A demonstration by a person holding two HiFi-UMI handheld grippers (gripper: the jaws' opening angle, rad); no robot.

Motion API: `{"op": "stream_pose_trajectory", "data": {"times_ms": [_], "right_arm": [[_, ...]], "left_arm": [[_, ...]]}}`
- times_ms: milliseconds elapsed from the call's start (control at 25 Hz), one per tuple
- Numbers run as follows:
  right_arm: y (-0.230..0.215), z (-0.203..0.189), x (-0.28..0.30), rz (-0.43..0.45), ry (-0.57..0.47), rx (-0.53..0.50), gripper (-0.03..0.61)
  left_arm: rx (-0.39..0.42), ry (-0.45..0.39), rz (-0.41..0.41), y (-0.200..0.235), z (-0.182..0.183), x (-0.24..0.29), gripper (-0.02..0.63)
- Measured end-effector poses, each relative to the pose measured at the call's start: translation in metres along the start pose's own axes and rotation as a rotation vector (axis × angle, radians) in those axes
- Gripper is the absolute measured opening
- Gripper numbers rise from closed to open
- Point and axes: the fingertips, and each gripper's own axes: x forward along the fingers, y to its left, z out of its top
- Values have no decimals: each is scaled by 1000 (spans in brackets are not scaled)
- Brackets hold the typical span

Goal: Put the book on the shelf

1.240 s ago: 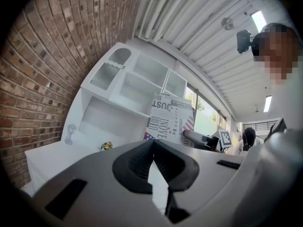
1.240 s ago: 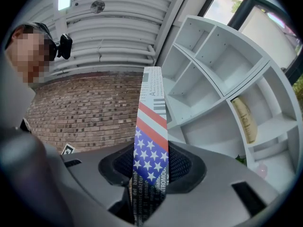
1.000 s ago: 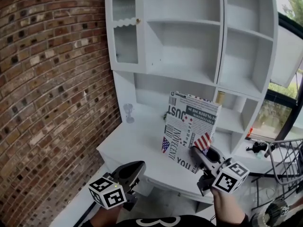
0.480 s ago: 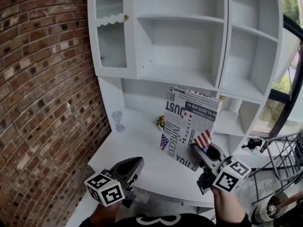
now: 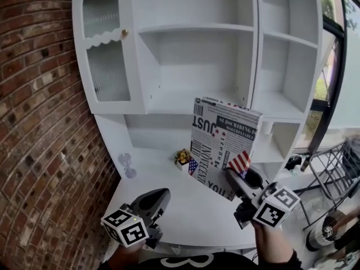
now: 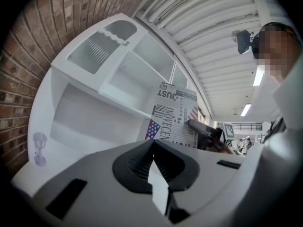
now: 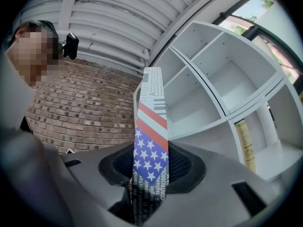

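My right gripper (image 5: 239, 180) is shut on the lower corner of a book (image 5: 220, 142) with a black-and-white newsprint cover and an American flag patch. The book stands upright in the air over the white counter (image 5: 185, 207), its top edge level with the floor of the cabinet's middle shelf (image 5: 191, 103). In the right gripper view the book's spine (image 7: 151, 122) rises from between the pads of the right gripper (image 7: 150, 171). My left gripper (image 5: 153, 200) hangs low at the counter's front edge, shut and holding nothing; its left gripper view shows the left gripper (image 6: 152, 155) and the book (image 6: 173, 119) beyond.
The white cabinet has a glass-door compartment (image 5: 104, 55) at left and narrow shelves (image 5: 284, 49) at right. A small glass (image 5: 126, 165) and a small gold ornament (image 5: 181, 157) stand on the counter. A brick wall (image 5: 34, 128) closes the left. A metal rack (image 5: 337, 167) stands at right.
The head view has swung left and up, so more of the cabinet shows. The book, still in my right gripper, now sits a little higher against the cabinet. The left gripper has barely moved.
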Motion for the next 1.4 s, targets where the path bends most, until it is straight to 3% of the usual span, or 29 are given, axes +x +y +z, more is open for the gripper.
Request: {"op": "stream_pose_trajectory", "data": {"times_ms": [360,600,1120,1400], "right_arm": [[-9,37,18,-106,-51,-113,156],[-25,68,35,-190,-100,-166,156],[-64,129,73,-411,-153,-347,156],[-85,135,106,-495,-126,-404,156]], "left_arm": [[0,28,-99,19,-2,22,0],[31,55,-133,29,-6,33,0],[22,66,-205,61,-1,45,0],[13,74,-234,80,1,47,0]]}}
